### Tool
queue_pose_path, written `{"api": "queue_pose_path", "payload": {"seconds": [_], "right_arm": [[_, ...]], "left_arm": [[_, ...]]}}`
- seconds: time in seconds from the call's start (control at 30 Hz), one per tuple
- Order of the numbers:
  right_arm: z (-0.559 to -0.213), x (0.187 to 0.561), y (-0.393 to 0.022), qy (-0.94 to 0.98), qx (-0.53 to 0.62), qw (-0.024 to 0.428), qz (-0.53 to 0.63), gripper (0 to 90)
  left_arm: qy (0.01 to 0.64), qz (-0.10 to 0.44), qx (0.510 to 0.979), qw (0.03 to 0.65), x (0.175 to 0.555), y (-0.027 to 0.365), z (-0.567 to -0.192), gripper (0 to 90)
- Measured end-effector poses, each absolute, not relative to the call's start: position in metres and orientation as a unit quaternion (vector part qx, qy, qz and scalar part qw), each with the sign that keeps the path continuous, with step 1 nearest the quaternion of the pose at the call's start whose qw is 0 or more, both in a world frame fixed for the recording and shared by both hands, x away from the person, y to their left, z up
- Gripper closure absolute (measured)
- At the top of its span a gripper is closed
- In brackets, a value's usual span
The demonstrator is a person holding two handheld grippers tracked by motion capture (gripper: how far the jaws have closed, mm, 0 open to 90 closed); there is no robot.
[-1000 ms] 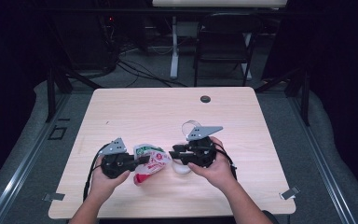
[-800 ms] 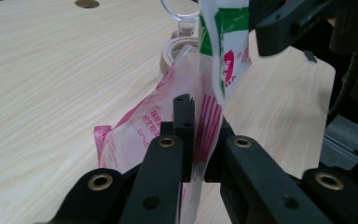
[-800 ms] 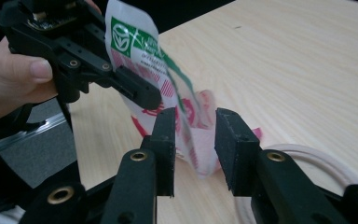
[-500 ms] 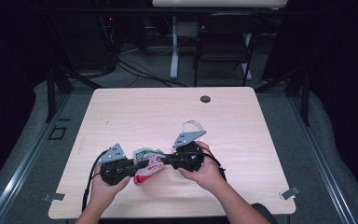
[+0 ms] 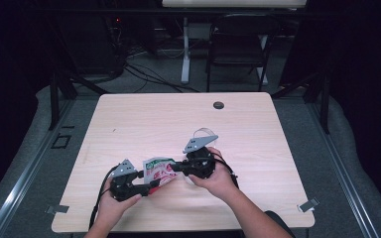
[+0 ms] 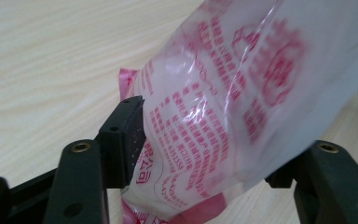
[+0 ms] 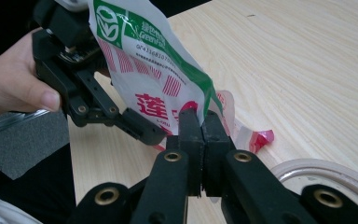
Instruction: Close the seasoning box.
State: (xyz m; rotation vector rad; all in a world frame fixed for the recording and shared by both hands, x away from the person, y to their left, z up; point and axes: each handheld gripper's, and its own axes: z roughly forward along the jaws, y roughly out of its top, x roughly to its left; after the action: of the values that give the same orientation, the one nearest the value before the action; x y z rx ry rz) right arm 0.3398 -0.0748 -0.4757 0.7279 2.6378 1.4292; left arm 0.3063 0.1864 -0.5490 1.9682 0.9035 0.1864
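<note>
The printed plastic bag point(image 5: 158, 171) hangs just above the bench point(image 5: 129, 124), between the two hands. The right gripper point(image 7: 200, 122) has its jaws clamped on the bag's edge, likely to keep it up. The left gripper point(image 6: 205, 140) has just been opening its jaws; they now stand wide with the bag between them, probably to regrip.

Both forearms enter the high view from six o'clock and angle toward each other. The left hand point(image 5: 110, 206) wraps the left gripper point(image 5: 151, 182), which points toward three o'clock. Its jaws have just been opening; in the left gripper view they stand apart, one pad point(image 6: 129, 135) at nine o'clock and the other jaw at four o'clock. The right hand point(image 5: 217, 176) holds the right gripper point(image 5: 174, 167) pointing toward nine o'clock, jaws pressed together, their tips nearly meeting the left gripper's. In the right gripper view the left hand's thumb sits at nine o'clock.
</note>
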Motion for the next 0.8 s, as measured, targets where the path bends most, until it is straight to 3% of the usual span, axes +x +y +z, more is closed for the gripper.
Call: {"api": "queue_pose_path", "payload": {"seconds": [0.43, 0.8], "right_arm": [[-0.476, 0.339, -0.075, 0.855, 0.233, 0.034, 0.462, 87.6], [-0.477, 0.333, -0.077, 0.856, 0.235, 0.046, 0.457, 87.0]], "left_arm": [[0.374, 0.080, 0.812, 0.442, 0.315, 0.179, -0.567, 37.2], [0.366, 0.100, 0.819, 0.431, 0.323, 0.170, -0.579, 28.1]]}}
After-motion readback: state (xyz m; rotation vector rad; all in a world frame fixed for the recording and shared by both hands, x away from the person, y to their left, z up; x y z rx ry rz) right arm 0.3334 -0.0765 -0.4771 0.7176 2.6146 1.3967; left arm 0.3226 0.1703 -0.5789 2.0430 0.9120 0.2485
